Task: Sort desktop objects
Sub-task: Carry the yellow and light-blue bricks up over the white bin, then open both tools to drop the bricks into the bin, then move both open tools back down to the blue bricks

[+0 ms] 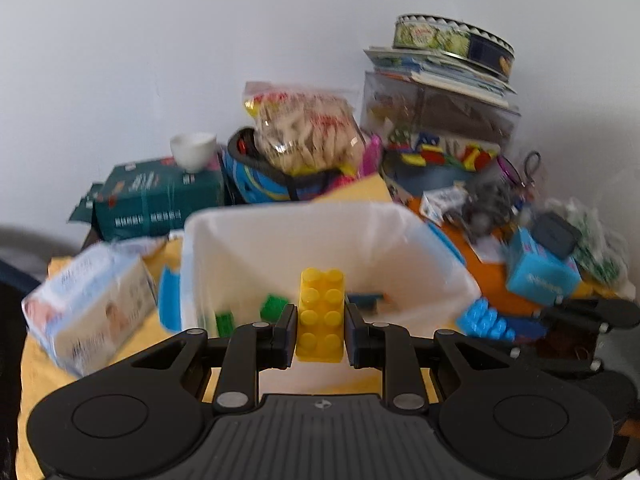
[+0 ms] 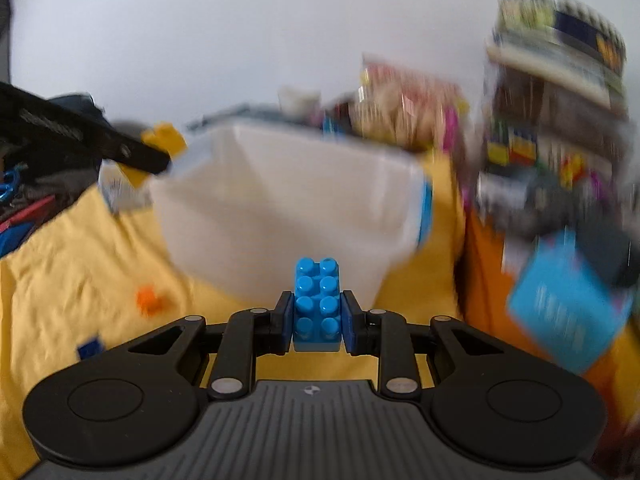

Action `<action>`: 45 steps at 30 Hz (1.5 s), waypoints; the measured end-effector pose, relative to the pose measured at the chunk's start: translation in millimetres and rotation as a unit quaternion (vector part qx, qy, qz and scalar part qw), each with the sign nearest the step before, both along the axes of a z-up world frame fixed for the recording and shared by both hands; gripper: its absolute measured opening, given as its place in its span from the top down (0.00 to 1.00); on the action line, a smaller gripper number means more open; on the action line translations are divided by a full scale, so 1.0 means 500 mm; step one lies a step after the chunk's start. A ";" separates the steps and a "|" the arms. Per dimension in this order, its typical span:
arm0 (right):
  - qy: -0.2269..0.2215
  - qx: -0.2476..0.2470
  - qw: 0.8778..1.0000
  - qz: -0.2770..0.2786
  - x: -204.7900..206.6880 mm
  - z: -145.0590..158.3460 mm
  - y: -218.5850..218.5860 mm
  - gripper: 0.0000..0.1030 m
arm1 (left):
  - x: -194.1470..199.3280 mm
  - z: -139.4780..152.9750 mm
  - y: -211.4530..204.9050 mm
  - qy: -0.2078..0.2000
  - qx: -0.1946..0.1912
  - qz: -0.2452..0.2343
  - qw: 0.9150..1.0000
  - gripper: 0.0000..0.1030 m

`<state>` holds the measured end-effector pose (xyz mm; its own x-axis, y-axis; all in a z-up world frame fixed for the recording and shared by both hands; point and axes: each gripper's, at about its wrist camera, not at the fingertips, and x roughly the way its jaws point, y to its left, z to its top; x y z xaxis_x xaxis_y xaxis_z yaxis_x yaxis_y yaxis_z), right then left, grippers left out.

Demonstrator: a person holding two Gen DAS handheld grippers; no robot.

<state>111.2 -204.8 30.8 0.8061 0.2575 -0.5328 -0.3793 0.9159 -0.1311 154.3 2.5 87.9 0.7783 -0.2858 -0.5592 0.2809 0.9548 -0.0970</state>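
My left gripper point(image 1: 320, 316) is shut on a yellow brick point(image 1: 322, 292), held just over the near rim of a white bin point(image 1: 280, 236). Two green bricks point(image 1: 274, 306) lie inside the bin. My right gripper point(image 2: 317, 312) is shut on a light blue brick point(image 2: 317, 280), in front of the white bin point(image 2: 288, 200) and above the yellow cloth point(image 2: 60, 264). In the left wrist view the right gripper point(image 1: 520, 330) shows at the right with the blue brick point(image 1: 486, 320). The right wrist view shows the yellow brick point(image 2: 166, 138) at the upper left.
An orange brick point(image 2: 150, 300) and a dark blue brick point(image 2: 90, 348) lie on the cloth. A tissue box point(image 1: 88, 304), a green box point(image 1: 160, 196) bearing a white cup point(image 1: 194, 150), a snack bag point(image 1: 304, 132), a blue box point(image 1: 540, 272) and a stack topped by a tin point(image 1: 452, 40) crowd round the bin.
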 end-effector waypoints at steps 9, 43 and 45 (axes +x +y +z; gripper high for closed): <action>-0.034 -0.006 0.999 0.007 0.152 0.052 0.026 0.74 | 0.113 -0.016 0.002 0.014 -0.008 0.009 1.000 0.73; 0.127 -0.005 0.984 0.125 -0.091 -0.102 0.115 0.60 | -0.175 -0.262 0.102 0.164 -0.010 0.030 0.986 0.53; 0.126 -0.015 0.981 0.145 -0.108 -0.107 0.133 0.60 | -0.177 -0.269 0.100 0.157 -0.009 0.020 0.987 0.53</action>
